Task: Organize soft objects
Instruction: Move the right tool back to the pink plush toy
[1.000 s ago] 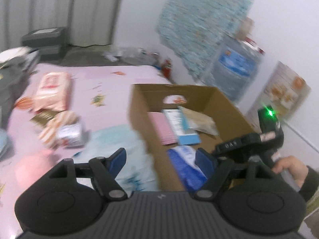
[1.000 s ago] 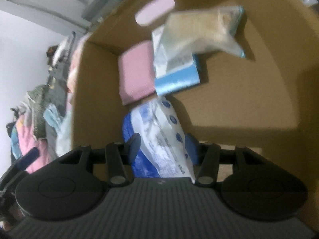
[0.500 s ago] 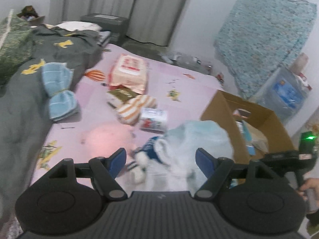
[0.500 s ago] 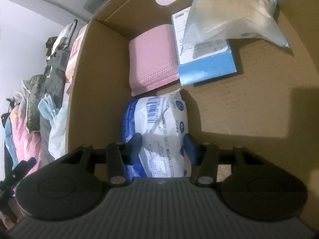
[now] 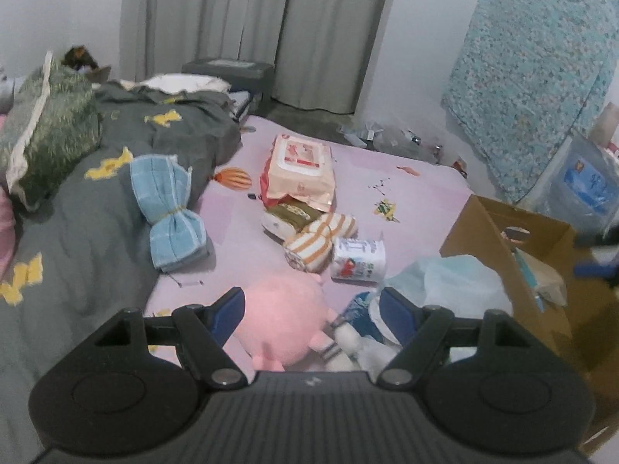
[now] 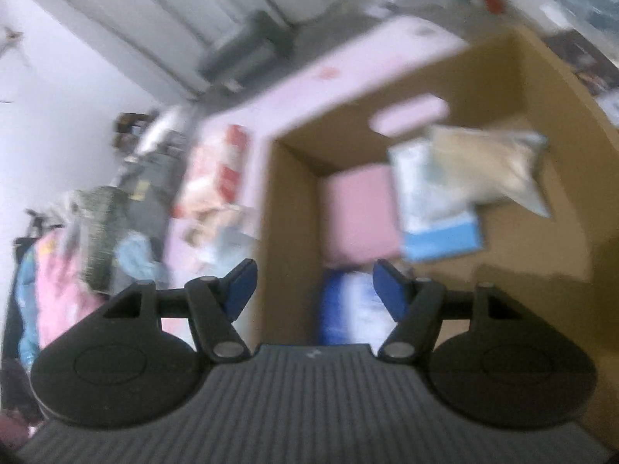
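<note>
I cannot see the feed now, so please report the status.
Left gripper open over round pink plush toy. Right gripper open, empty, above brown cardboard box. White-blue plush crowds the pink one.

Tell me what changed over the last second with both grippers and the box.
The right gripper let go of the blue-and-white pack, left it in the cardboard box and pulled back, open. The left gripper swung from the box to the pink plush, open throughout. The pink pad stayed put.
</note>
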Available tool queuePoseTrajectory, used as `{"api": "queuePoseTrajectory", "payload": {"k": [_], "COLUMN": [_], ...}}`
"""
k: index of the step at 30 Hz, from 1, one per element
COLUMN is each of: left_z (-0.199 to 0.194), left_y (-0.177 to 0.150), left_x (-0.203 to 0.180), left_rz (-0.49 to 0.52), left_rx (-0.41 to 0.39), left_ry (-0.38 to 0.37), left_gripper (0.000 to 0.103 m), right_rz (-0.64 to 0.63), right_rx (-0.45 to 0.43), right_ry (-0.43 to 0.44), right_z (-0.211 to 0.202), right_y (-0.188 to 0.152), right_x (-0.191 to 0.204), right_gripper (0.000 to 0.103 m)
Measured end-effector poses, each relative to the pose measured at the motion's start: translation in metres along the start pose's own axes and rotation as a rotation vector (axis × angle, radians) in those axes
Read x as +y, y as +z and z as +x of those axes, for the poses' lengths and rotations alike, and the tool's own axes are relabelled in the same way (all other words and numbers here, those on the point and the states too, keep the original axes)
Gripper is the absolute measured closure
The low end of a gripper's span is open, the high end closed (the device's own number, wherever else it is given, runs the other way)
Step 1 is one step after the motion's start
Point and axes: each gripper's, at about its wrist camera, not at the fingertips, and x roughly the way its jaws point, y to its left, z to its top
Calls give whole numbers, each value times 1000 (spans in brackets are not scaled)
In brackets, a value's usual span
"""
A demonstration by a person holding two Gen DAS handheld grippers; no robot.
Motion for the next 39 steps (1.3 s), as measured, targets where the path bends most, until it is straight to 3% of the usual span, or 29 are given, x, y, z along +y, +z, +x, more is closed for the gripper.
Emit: {"api": "queuePoseTrajectory", "payload": {"k": [7, 13, 22, 29, 33, 39], "left_z": [-1, 4, 41, 91, 93, 84], "left_y": [2, 6, 26, 46, 42, 23], "left_x": [15, 43, 88, 109, 107, 91], "left_rz": [22, 7, -70, -119, -112, -92], "left_rx": [-26, -38, -40, 16, 61, 187], "left_ry": [31, 124, 187, 205, 98, -128], "left_gripper": [25, 26, 30, 44, 45, 45], "right_rz": [-102, -143, -187, -216, -191, -250], "right_rx": [90, 231, 402, 462, 503, 575], "right_ry": [164, 257, 316, 277, 282, 130], "right_z": [43, 111, 230, 319, 331, 310], "right_y": [10, 9, 7, 6, 8, -2], "right_x": [82, 142, 225, 256, 247, 212], "right_gripper": [36, 36, 36, 35, 35, 35]}}
